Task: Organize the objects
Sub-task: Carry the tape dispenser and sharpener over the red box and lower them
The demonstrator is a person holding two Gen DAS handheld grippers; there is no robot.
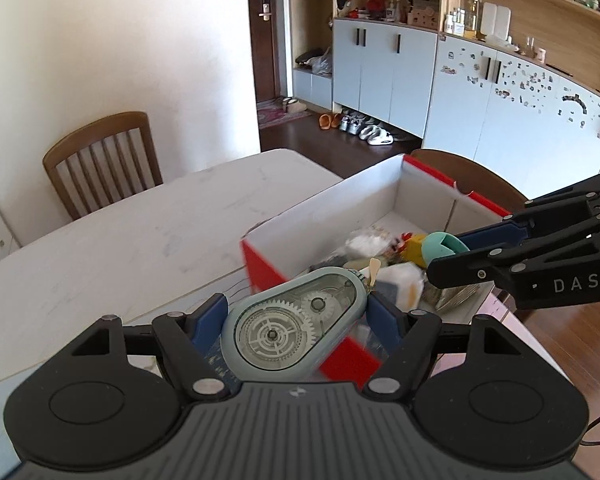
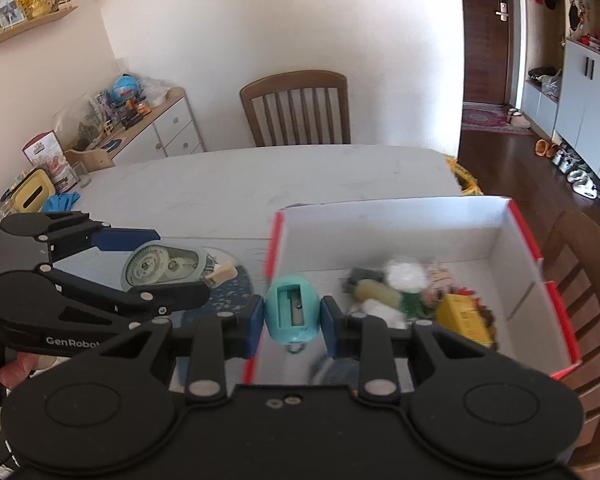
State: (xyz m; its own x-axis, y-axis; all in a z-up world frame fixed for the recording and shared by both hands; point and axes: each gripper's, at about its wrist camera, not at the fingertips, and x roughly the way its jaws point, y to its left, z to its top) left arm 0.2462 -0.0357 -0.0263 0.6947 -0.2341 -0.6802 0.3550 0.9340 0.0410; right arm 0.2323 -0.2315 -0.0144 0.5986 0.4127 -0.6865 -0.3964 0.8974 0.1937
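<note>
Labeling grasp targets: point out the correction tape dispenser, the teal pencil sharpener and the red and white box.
correction tape dispenser (image 1: 288,330), left wrist view, clear gear window.
teal pencil sharpener (image 2: 294,310), right wrist view, blade face.
red and white box (image 2: 380,232), right wrist view, inner far wall.

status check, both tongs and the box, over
Left tongs clamp correction tape. Right tongs clamp teal sharpener. Box ahead, open, nothing blocking.

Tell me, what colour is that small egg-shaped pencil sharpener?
Teal, the egg-shaped pencil sharpener shows best in the right wrist view.
</note>
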